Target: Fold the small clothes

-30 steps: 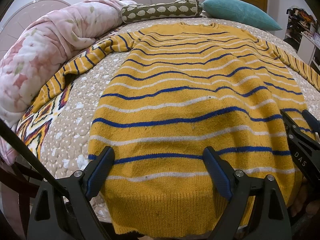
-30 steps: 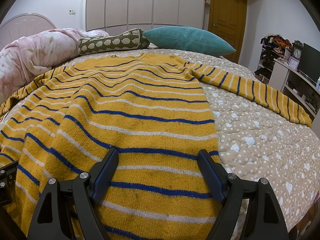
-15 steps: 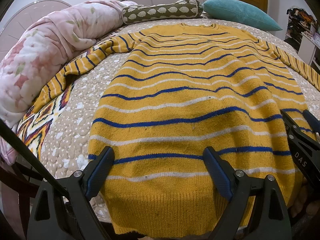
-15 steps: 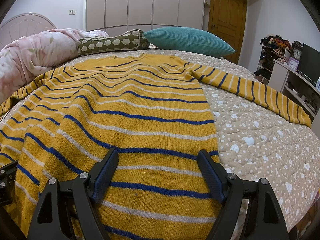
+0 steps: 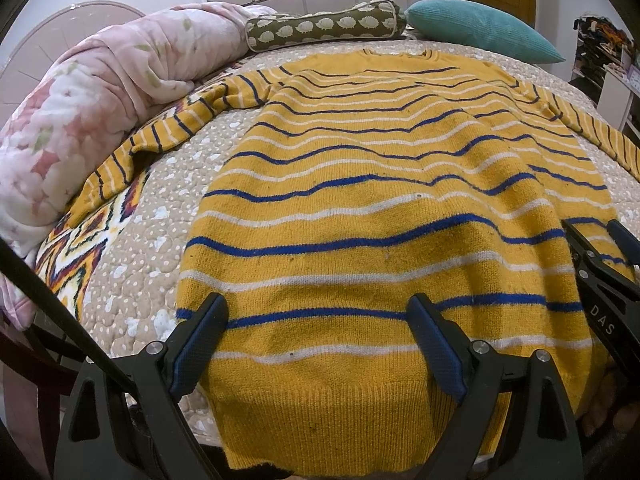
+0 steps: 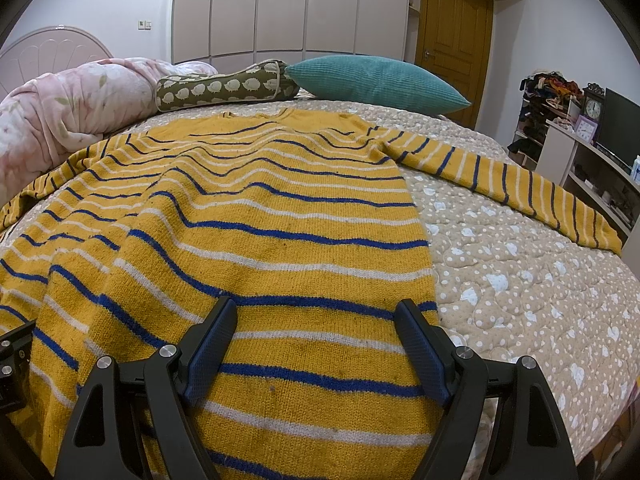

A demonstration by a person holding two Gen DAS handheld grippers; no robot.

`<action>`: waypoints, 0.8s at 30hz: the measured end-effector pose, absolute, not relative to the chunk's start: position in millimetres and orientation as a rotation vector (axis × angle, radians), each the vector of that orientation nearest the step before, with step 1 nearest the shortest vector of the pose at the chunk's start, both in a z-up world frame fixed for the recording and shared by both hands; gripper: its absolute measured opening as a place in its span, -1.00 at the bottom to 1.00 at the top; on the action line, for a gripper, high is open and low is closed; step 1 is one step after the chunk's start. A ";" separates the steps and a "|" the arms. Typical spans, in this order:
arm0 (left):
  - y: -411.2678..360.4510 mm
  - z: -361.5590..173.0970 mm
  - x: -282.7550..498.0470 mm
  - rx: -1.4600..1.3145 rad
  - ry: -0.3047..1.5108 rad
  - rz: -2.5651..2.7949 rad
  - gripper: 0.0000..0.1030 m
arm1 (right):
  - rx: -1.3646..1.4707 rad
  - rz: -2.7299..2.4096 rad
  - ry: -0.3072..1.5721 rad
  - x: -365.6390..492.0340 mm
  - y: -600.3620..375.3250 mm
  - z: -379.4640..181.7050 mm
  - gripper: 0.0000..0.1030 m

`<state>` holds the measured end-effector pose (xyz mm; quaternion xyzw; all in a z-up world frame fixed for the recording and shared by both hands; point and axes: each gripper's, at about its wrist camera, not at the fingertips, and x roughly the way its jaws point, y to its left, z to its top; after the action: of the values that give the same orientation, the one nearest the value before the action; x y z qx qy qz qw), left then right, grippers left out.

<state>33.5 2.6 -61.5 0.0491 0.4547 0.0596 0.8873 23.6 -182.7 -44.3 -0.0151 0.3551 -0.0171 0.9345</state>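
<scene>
Home bedroom. A bed [image 6: 520,280] under a dotted quilted cover carries a rolled pink floral duvet [image 6: 68,120], a hedgehog-print bolster [image 6: 220,88] and a teal pillow [image 6: 376,84]. Behind stand a pale fitted wardrobe [image 6: 280,4], a wooden door [image 6: 452,28] and cluttered white shelving [image 6: 580,152] with a clock [image 6: 595,109].

Left gripper [image 5: 318,320]: matte black angular frame, triangular cutouts, blue textured pads [image 5: 198,344], silver screw heads at pivots. Right gripper [image 6: 316,326]: same black build, blue dimpled pads [image 6: 422,354], white "DAS" lettering along one side.
</scene>
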 end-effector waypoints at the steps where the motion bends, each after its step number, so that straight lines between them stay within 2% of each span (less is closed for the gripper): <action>1: 2.4 -61.5 33.3 0.102 0.944 0.125 0.77 | -0.031 -0.035 0.726 23.5 -182.7 -44.3 0.64; 11: 0.9 -59.1 31.4 0.114 0.949 0.123 0.78 | -0.036 -0.038 0.721 24.2 -183.6 -43.8 0.65; 17: 7.6 -36.6 18.3 0.050 0.962 0.072 0.77 | -0.029 -0.026 0.729 25.9 -186.0 -42.4 0.65; 21: 15.7 -16.3 3.2 0.023 0.918 0.050 0.77 | 0.091 0.045 0.771 27.6 -212.8 -24.4 0.61; 24: 25.4 -6.9 -1.7 -0.016 0.906 0.040 0.77 | 0.163 -0.062 0.696 22.1 -258.7 -1.8 0.62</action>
<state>-1.7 25.4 -6.9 -0.0077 0.4376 0.0193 0.8989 22.1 -258.7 -1.9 0.0800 0.3404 -0.0303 0.9364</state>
